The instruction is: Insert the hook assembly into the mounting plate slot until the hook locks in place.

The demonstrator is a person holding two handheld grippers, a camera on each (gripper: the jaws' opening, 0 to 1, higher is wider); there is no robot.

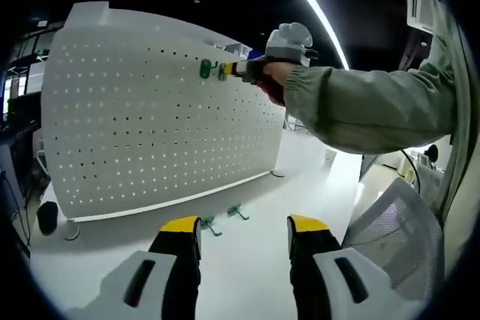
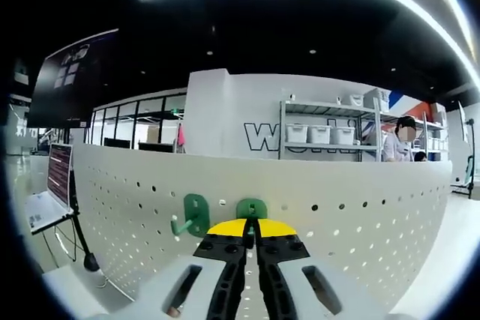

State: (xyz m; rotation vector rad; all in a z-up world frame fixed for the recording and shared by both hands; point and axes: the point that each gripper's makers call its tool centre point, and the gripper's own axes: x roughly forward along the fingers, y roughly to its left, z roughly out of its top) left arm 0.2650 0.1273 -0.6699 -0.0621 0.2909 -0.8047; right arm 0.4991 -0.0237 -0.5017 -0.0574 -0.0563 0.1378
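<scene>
A white pegboard mounting plate [image 1: 150, 125] stands upright on the white table [image 1: 247, 267]. In the right gripper view, my right gripper [image 2: 252, 228] is shut on a green hook [image 2: 252, 207], holding it against the plate [image 2: 360, 215] near its top edge. A second green hook [image 2: 191, 216] sits in the plate just to its left. In the left gripper view, the right gripper [image 1: 225, 70] reaches in from the right in a person's hand, beside a green hook [image 1: 204, 69]. My left gripper [image 1: 244, 224] hovers open over the table. Two loose green hooks [image 1: 208, 224] [image 1: 238, 211] lie before it.
A grey mesh chair [image 1: 397, 222] stands at the table's right edge. A black round object [image 1: 46, 217] lies by the plate's left foot. Beyond the plate are a laptop on a stand [image 2: 45, 207], shelves with bins [image 2: 322, 136] and a person [image 2: 401, 148].
</scene>
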